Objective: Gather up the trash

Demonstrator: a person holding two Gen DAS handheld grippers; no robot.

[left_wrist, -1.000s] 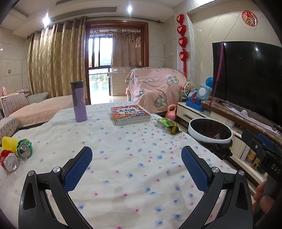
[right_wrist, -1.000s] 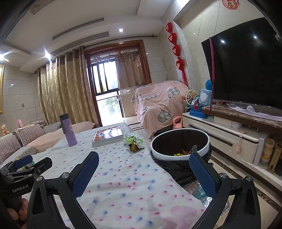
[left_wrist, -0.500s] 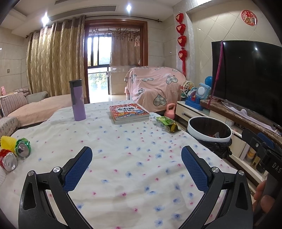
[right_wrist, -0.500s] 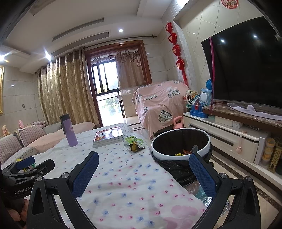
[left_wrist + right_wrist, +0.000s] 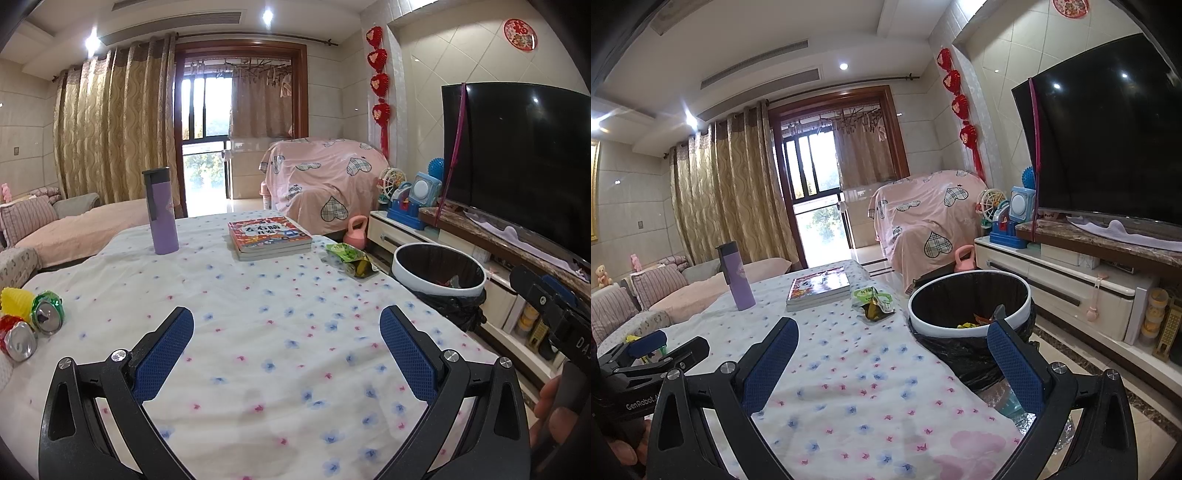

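I'm holding both grippers over the flowered tablecloth (image 5: 280,295), and both are gaping wide with nothing between the pads: the left gripper (image 5: 286,336) is hovering well short of the book (image 5: 269,236), the right gripper (image 5: 892,345) is hanging nearer the trash bin (image 5: 971,306). I'm seeing the green snack wrapper (image 5: 873,301) lying on the cloth just beside the book, between it and the bin. 2 crushed cans (image 5: 31,330) are sitting far left of the book at the table edge. The purple bottle (image 5: 161,210) is standing upright left of the book.
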